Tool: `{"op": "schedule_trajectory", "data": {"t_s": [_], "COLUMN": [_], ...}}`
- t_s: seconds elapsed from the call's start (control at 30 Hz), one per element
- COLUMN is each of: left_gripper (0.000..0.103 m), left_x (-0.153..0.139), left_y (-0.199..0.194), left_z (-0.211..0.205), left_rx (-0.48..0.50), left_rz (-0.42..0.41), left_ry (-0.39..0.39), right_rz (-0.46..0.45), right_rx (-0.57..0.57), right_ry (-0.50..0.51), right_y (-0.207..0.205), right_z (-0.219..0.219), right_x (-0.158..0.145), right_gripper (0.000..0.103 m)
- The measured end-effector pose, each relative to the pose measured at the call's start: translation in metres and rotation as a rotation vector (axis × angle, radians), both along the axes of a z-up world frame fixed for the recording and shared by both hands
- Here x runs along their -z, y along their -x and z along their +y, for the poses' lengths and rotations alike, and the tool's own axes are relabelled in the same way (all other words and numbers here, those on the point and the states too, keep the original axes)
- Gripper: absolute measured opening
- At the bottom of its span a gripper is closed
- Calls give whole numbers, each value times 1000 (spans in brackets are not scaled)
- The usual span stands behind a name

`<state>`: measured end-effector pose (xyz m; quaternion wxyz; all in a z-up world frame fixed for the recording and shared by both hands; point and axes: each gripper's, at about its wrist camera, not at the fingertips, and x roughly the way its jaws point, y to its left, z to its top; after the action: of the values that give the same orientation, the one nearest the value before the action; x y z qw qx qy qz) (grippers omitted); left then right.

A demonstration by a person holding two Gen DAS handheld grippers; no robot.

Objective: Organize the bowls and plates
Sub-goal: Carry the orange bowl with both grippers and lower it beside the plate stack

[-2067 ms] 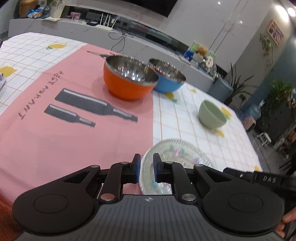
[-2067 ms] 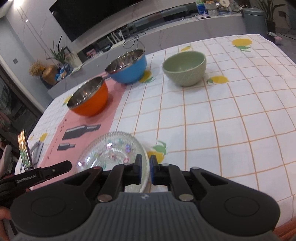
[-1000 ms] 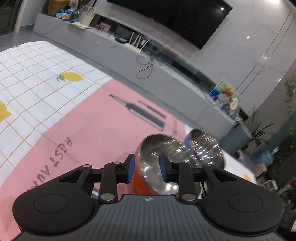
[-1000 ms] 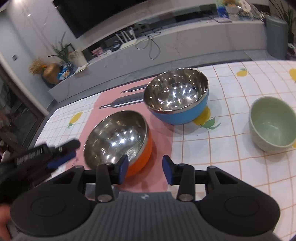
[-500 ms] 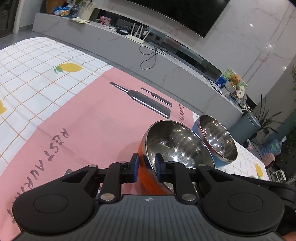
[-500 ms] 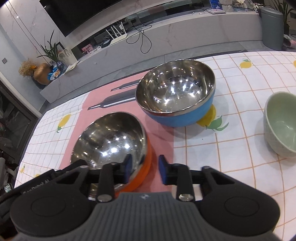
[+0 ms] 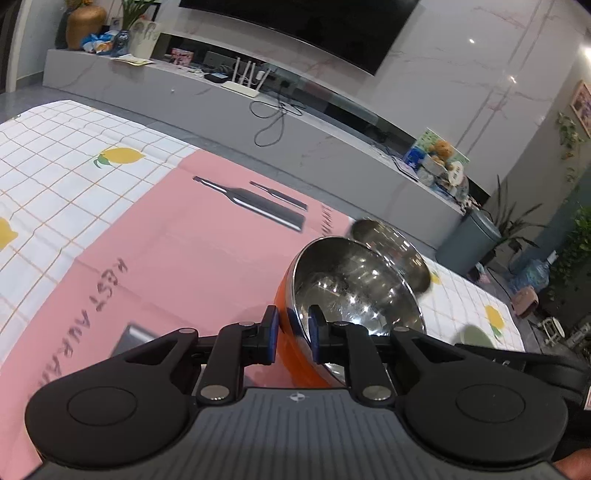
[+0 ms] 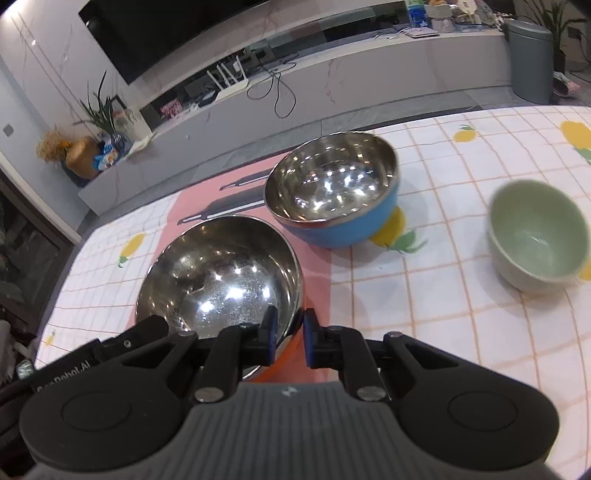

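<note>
Orange-walled, steel-lined, the orange bowl (image 8: 221, 280) sits over the pink placemat (image 7: 177, 266), tilted, pinched from two sides. Left gripper (image 7: 292, 334) is clamped on its near rim, right gripper (image 8: 287, 336) clamped on the opposite rim; both have just been closing onto it. Blue bowl (image 8: 332, 192) sits just behind, green bowl (image 8: 535, 236) well apart on the checked cloth (image 8: 443, 314).

Home living rm: wall TV (image 7: 295, 29), media console (image 7: 221, 107), houseplants (image 8: 101, 107).
</note>
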<state>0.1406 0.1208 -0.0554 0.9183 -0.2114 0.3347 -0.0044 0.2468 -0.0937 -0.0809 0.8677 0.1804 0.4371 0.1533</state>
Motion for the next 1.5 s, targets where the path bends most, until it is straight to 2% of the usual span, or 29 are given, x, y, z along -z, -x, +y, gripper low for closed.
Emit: {"op": "schedule_trajectory", "data": {"t_s": [0.27, 0.43, 0.57, 0.77, 1.1, 1.3, 1.5], "left_gripper": [18, 18, 18, 18, 18, 18, 19], "left_x": [-18, -23, -26, -19, 6, 20, 23], "left_y": [50, 74, 88, 95, 97, 97, 95], "left_z": [-48, -78, -105, -142, -183, -196, -201], "left_rx": [79, 129, 185, 278, 368, 370, 375], "left_rz": [-24, -31, -32, 4, 106, 170, 188], "left_ry": [-31, -25, -30, -13, 18, 10, 11], "right_rz": [-27, -47, -54, -75, -36, -13, 7], "right_rx": [77, 138, 190, 247, 329, 325, 326], "right_ry": [-41, -63, -81, -56, -42, -25, -6], "right_y": [67, 106, 134, 163, 178, 177, 174], "right_z": [-54, -93, -126, -171, -218, -227, -230], "right_x": [-20, -29, -29, -31, -9, 5, 12], "right_gripper": [12, 12, 12, 11, 10, 10, 10]}}
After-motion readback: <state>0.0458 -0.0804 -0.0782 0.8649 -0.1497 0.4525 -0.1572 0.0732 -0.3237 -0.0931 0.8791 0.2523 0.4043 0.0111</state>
